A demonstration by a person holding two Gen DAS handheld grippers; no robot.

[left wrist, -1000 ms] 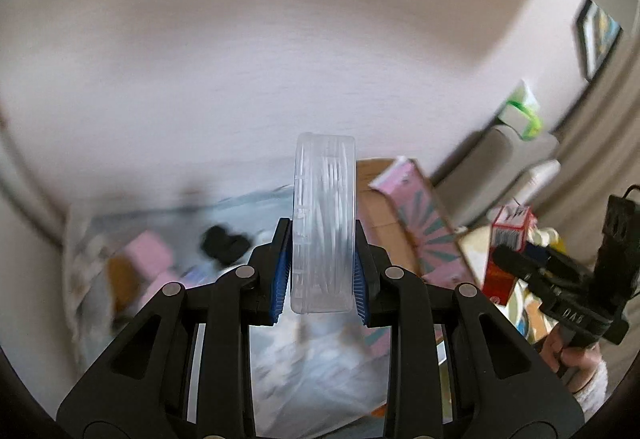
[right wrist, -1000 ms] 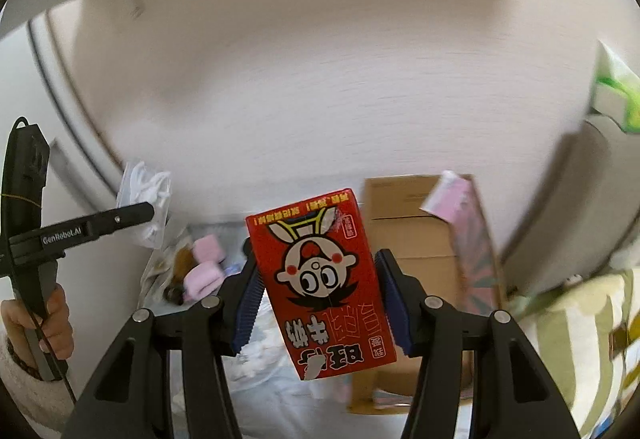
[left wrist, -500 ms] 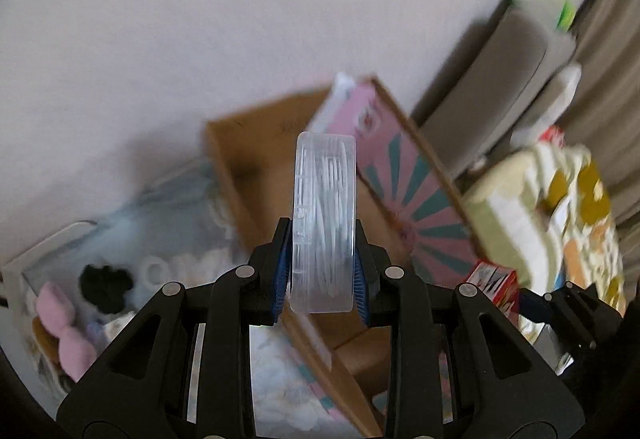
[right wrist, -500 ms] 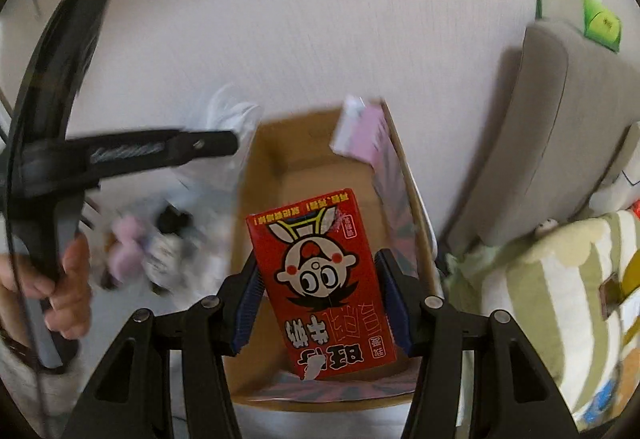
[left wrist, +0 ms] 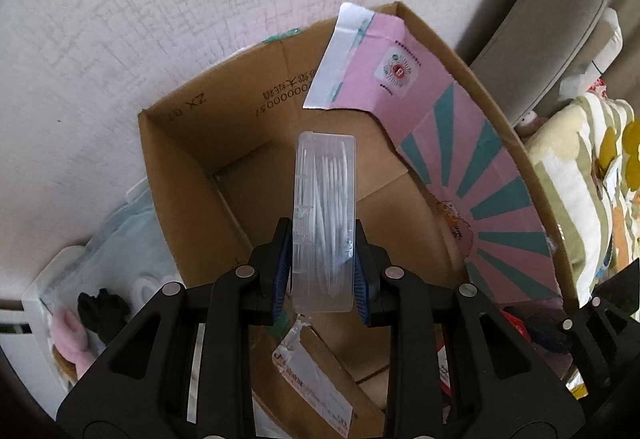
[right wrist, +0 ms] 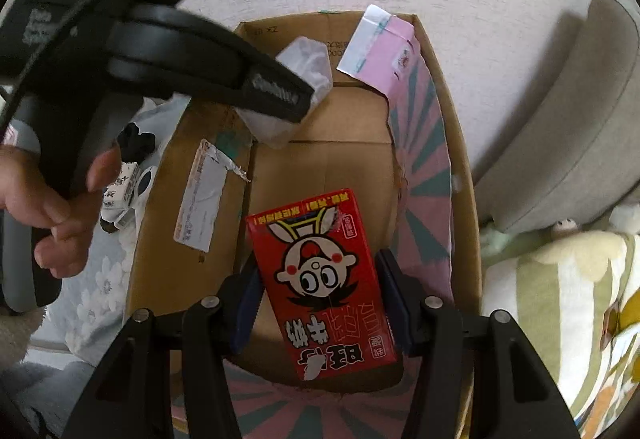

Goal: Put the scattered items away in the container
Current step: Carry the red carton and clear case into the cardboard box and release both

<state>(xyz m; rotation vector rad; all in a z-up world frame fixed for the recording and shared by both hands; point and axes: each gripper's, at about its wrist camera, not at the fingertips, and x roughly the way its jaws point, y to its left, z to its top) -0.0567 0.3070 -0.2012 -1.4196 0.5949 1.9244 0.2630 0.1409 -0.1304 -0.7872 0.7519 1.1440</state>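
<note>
- The clear case sits between the left gripper pads, over the cardboard box — the box wall at nine o'clock.
- The milk carton sits in the right gripper, over the same box — a cushion at three o'clock.

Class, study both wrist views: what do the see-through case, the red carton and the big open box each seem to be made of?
Clear case: hard glossy plastic, contents visible through it. Red carton: printed paperboard, probably, with creased edges. Big box: matte brown corrugated cardboard, folded flaps.

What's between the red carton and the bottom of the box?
Nothing: in the right wrist view, the red carton hangs over bare cardboard box floor.
</note>
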